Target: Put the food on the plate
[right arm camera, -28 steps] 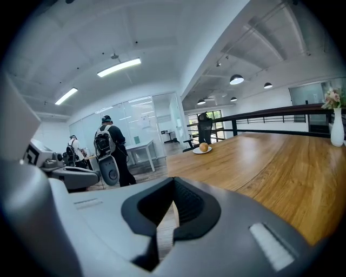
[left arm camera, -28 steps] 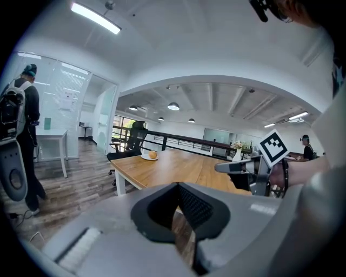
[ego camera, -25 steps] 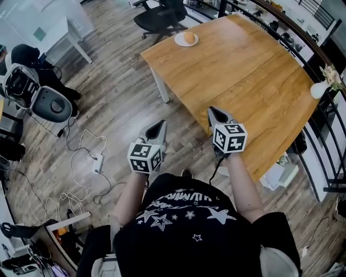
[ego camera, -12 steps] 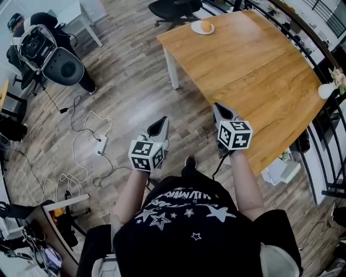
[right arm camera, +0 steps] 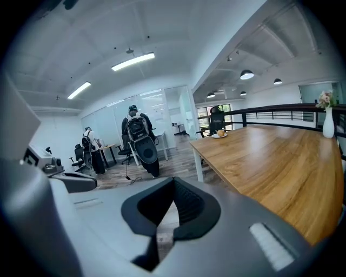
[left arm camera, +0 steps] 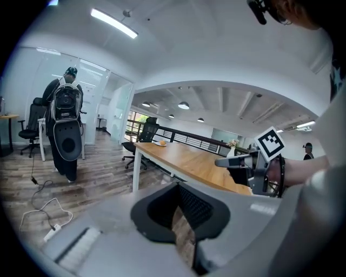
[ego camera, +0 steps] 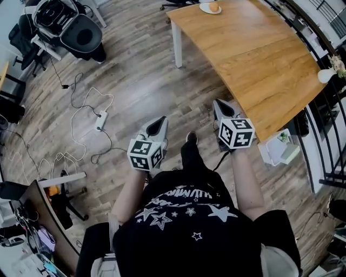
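A white plate (ego camera: 205, 9) with a round orange piece of food (ego camera: 214, 6) on it stands at the far corner of the wooden table (ego camera: 259, 54), far from both grippers. The left gripper view shows the plate (left arm camera: 160, 144) small, and the right gripper view shows the plate (right arm camera: 219, 135) small as well. My left gripper (ego camera: 157, 125) hangs over the wooden floor, shut and holding nothing. My right gripper (ego camera: 221, 108) is near the table's near corner, also shut and holding nothing. In their own views the left gripper (left arm camera: 178, 186) and the right gripper (right arm camera: 174, 181) have their jaws together.
A white vase with flowers (ego camera: 327, 74) stands at the table's right edge, beside a black railing. On the floor to the left lie cables and a power strip (ego camera: 100, 120). A black machine (ego camera: 81, 35) stands at the upper left. A white box (ego camera: 278, 147) sits under the table's corner.
The table and plate have slid up and to the right in the head view. Both grippers moved with the person and kept their shut jaws; the right one now hangs beside the table's corner.
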A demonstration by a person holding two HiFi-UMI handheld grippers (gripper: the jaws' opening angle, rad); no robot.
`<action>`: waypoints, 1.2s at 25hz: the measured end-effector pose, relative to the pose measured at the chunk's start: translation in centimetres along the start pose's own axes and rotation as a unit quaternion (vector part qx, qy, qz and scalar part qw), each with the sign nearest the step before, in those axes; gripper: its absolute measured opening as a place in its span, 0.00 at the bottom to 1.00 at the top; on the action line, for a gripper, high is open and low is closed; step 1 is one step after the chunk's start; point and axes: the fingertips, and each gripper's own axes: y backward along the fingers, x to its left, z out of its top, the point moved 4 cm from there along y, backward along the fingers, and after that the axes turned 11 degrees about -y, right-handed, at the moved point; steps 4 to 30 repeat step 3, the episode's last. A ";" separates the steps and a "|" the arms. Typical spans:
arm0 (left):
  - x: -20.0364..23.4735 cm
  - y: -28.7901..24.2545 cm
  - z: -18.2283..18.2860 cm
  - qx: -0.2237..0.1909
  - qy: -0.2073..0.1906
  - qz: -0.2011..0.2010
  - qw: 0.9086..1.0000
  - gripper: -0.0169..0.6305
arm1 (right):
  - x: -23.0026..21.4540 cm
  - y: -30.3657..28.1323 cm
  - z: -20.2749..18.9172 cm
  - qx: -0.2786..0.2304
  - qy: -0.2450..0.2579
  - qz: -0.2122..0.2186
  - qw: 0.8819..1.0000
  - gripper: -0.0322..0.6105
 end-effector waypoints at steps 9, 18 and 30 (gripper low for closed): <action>0.0 3.4 -1.5 0.000 0.009 -0.001 1.000 0.03 | 2.2 2.0 -2.0 0.004 -0.003 -0.010 1.000 0.05; 0.0 3.4 -1.5 0.000 0.009 -0.001 1.000 0.03 | 2.2 2.0 -2.0 0.004 -0.003 -0.010 1.000 0.05; 0.0 3.4 -1.5 0.000 0.009 -0.001 1.000 0.03 | 2.2 2.0 -2.0 0.004 -0.003 -0.010 1.000 0.05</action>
